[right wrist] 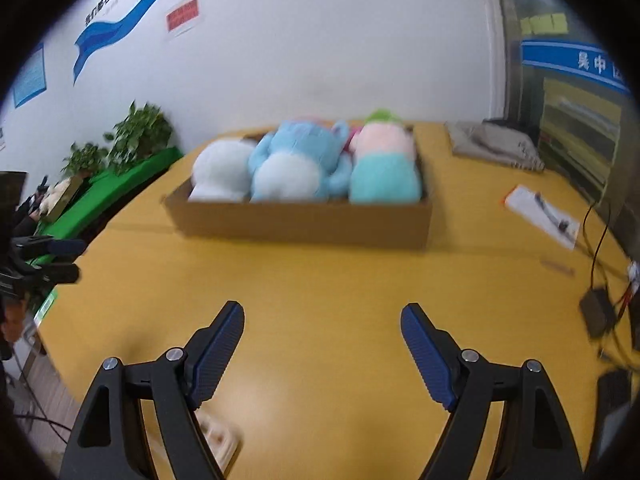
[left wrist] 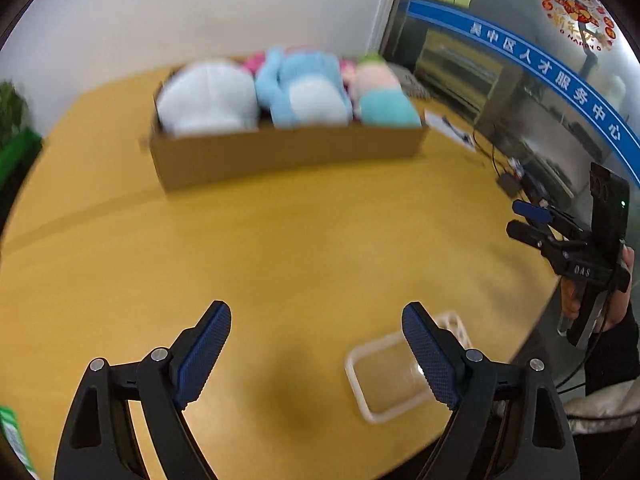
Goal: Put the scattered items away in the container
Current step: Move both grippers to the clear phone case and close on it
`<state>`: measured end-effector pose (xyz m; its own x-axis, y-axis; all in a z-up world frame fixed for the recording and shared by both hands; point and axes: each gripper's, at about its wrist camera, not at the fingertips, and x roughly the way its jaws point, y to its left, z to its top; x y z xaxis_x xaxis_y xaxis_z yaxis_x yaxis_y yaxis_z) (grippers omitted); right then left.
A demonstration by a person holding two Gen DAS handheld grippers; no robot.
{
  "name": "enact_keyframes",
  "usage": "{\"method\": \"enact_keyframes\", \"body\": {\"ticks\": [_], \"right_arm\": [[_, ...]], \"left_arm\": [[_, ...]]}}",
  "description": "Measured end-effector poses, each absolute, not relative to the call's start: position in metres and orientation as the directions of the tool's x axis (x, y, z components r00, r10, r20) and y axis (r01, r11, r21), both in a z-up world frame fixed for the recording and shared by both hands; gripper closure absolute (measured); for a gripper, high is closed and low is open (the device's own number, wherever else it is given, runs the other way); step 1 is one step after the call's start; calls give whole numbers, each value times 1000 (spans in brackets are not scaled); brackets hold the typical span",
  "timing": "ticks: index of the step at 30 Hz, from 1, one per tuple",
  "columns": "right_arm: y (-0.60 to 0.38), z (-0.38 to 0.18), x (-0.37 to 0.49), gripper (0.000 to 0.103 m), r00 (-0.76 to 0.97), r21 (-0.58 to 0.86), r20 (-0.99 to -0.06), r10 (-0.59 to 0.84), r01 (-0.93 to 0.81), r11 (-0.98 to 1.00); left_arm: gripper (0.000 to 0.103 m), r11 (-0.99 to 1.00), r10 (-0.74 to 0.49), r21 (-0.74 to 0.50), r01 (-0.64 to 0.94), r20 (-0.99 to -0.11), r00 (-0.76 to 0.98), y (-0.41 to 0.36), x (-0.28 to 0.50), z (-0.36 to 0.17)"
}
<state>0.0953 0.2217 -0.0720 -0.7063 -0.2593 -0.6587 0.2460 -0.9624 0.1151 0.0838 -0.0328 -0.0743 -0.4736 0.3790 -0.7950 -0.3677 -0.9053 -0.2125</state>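
A brown cardboard box (left wrist: 280, 156) stands on the far side of the yellow table (left wrist: 240, 264). It holds a white plush (left wrist: 208, 98), a blue plush (left wrist: 304, 88) and a pink and teal plush (left wrist: 380, 96), with pink plush behind. The box also shows in the right wrist view (right wrist: 304, 224), with the same plush toys (right wrist: 296, 160). My left gripper (left wrist: 316, 344) is open and empty above the table. My right gripper (right wrist: 322, 344) is open and empty; it also shows in the left wrist view (left wrist: 528, 220), at the right edge.
A clear plastic lid (left wrist: 388, 376) lies by my left gripper's right finger. A cream object (right wrist: 216, 436) lies under my right gripper's left finger. Papers (right wrist: 540, 210), a grey cloth (right wrist: 492, 144) and cables with a black adapter (right wrist: 596, 312) sit at the table's right. Plants (right wrist: 136, 136) stand left.
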Motion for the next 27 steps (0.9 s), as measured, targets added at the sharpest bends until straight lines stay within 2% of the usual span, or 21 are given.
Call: {"method": "enact_keyframes", "body": {"ticks": [4, 8, 12, 15, 20, 27], "right_arm": [[194, -116, 124, 22, -602, 129, -728, -329, 352, -927], [178, -142, 134, 22, -525, 157, -758, -387, 428, -890], [168, -150, 143, 22, -497, 124, -736, -459, 567, -814], [160, -150, 146, 22, -479, 38, -737, -476, 674, -738], [139, -159, 135, 22, -378, -41, -787, -487, 820, -571], [128, -172, 111, 17, -224, -10, -844, -488, 915, -404]], "left_arm": [[13, -854, 436, -234, -465, -811, -391, -13, 104, -108], [13, -793, 460, -206, -574, -820, -341, 3, 113, -124], [13, -702, 451, -141, -698, -846, -283, 21, 118, -135], [12, -613, 423, -66, -787, -869, -257, 35, 119, -142], [12, -519, 433, -62, -852, -879, -200, 46, 105, -150], [12, -391, 460, -67, -918, -878, -132, 60, 99, -154]]}}
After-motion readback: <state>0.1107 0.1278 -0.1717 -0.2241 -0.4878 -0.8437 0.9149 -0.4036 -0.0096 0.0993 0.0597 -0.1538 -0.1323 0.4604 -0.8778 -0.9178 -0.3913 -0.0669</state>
